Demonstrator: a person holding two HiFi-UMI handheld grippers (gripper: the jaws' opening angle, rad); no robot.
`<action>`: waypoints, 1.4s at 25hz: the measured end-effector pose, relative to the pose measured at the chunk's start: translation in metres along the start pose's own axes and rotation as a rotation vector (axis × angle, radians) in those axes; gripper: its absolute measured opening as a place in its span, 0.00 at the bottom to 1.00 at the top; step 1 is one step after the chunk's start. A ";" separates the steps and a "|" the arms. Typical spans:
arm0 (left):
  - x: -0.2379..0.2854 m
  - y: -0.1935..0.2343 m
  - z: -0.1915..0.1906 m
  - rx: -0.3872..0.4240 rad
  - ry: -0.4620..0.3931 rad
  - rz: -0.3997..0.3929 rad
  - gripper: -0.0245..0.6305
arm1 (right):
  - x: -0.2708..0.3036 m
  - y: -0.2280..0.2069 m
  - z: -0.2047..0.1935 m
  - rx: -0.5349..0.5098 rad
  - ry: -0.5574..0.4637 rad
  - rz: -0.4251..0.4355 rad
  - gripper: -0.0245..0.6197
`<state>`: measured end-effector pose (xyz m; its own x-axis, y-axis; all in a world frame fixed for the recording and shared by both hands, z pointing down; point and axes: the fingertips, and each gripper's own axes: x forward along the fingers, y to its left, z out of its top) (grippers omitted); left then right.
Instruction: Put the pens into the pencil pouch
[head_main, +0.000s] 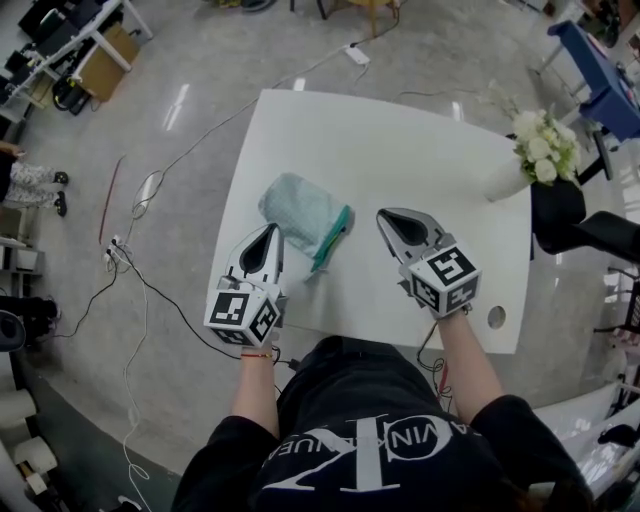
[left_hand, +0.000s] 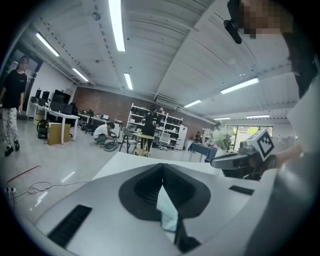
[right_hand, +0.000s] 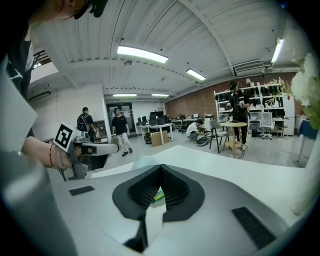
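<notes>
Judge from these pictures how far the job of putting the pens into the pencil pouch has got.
Done, apparently: no loose pen shows on the white table, though the inside of the pale green fabric pouch is hidden. In hand: nothing; the left tool and right tool are both shut and empty, either side of the pouch. Left: nothing visible, unless the pouch needs zipping.

Open-plan lab or office workspace.
Ceiling strip lights (left_hand: 116, 25), a brick wall (left_hand: 107, 104), stocked shelving racks (left_hand: 167, 127), desks (left_hand: 57, 116) with monitors, and cables (head_main: 147, 190) trailing over the floor (head_main: 190, 60) beside the white bench (head_main: 380, 140).
</notes>
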<state>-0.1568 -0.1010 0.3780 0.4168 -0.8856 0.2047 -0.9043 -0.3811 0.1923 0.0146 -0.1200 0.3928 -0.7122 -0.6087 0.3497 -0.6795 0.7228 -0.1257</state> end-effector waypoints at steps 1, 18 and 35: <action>-0.001 0.001 0.003 0.003 -0.009 0.005 0.04 | -0.001 0.000 0.003 -0.005 -0.010 0.000 0.05; -0.019 0.014 0.051 0.051 -0.134 0.058 0.04 | -0.016 0.003 0.044 -0.046 -0.114 -0.019 0.05; -0.028 0.021 0.092 0.101 -0.242 0.084 0.04 | -0.025 0.000 0.072 -0.065 -0.202 -0.035 0.05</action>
<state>-0.1962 -0.1082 0.2883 0.3166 -0.9483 -0.0214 -0.9445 -0.3172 0.0849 0.0194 -0.1281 0.3174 -0.7138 -0.6820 0.1591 -0.6961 0.7158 -0.0548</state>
